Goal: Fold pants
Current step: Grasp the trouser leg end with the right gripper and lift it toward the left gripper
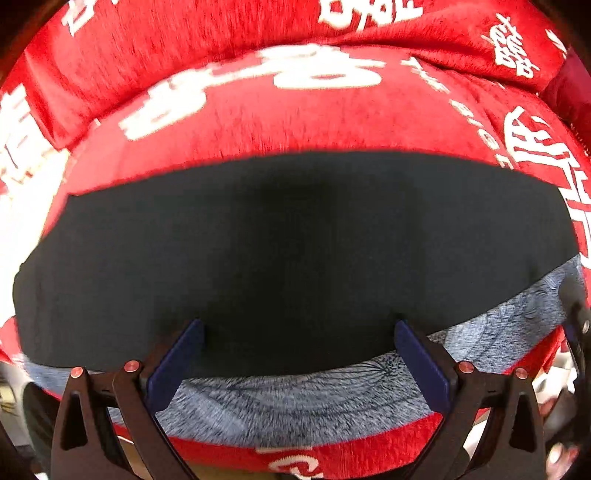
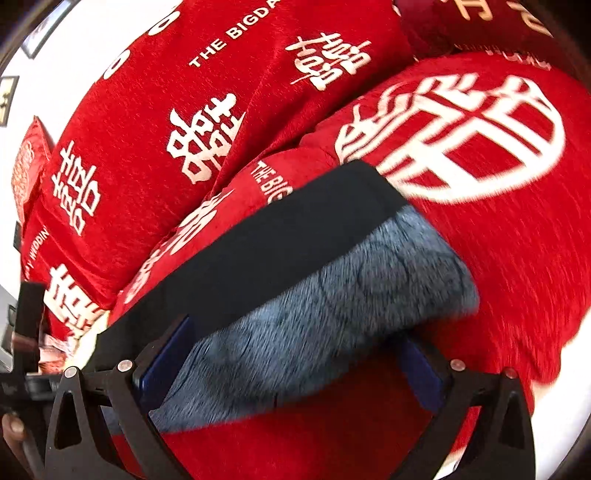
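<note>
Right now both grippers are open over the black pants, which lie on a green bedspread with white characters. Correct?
Not quite: the bedspread is red, not green, as the right wrist view shows. The rest holds: the left gripper and right gripper are open over the black pants, and the bedspread's characters are white.

Each wrist view looks forward and down between its spread fingers, very near the pants [image 1: 295,240]. Both share the pants and red cover [image 2: 517,258] beyond.

red white-lettered cover [image 2: 498,266] over cushions, white wall [image 2: 85,33] behind
</note>
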The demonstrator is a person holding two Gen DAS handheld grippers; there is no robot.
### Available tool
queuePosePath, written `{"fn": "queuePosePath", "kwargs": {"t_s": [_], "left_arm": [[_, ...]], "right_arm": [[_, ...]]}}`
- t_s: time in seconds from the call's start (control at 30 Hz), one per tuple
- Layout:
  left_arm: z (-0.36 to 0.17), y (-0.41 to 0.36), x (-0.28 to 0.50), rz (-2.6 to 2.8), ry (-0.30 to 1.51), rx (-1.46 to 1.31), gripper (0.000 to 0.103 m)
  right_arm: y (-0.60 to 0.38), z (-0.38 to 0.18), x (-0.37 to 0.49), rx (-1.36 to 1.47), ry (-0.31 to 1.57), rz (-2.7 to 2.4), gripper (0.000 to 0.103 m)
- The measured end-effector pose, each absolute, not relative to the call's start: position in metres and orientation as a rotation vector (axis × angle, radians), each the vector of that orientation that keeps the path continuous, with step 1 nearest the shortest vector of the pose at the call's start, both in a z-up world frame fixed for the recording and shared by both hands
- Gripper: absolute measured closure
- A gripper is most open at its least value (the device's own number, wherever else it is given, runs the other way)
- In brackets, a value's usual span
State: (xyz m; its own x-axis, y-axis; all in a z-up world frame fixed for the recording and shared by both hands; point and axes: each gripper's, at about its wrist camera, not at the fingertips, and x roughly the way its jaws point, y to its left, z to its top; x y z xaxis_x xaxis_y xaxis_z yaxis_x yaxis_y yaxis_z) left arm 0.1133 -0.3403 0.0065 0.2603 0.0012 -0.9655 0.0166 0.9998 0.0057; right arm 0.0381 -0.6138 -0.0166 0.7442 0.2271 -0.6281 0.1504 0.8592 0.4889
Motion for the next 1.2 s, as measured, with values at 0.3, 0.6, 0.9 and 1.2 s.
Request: {"fn": "queuePosePath", "kwargs": {"t_s": [0.3, 0.6, 0.9, 1.2], "left_arm": [[0.005, -0.322, 0.106, -0.01, 1.325, -0.005, 0.0], [0.003, -0.329, 0.099, -0.004, 1.222, 0.032, 0.0], [0.005, -0.326, 0.099, -0.035, 1.204, 0.041, 0.0], [0.027, -0.304, 0.101, -0.072, 1.159, 0.044, 0.0]], "right_arm": [[-0.605, -0.022, 0.015, 0.518, 0.73, 0.046, 0.0], [-0.592, -0.008, 0.075, 0.388, 0.764, 0.034, 0.022], [-0.568, 0.047, 0.06, 0.281, 0.755, 0.033, 0.075], [-0.489, 0.114, 0.044, 0.063, 0.626, 0.102, 0.075]]}}
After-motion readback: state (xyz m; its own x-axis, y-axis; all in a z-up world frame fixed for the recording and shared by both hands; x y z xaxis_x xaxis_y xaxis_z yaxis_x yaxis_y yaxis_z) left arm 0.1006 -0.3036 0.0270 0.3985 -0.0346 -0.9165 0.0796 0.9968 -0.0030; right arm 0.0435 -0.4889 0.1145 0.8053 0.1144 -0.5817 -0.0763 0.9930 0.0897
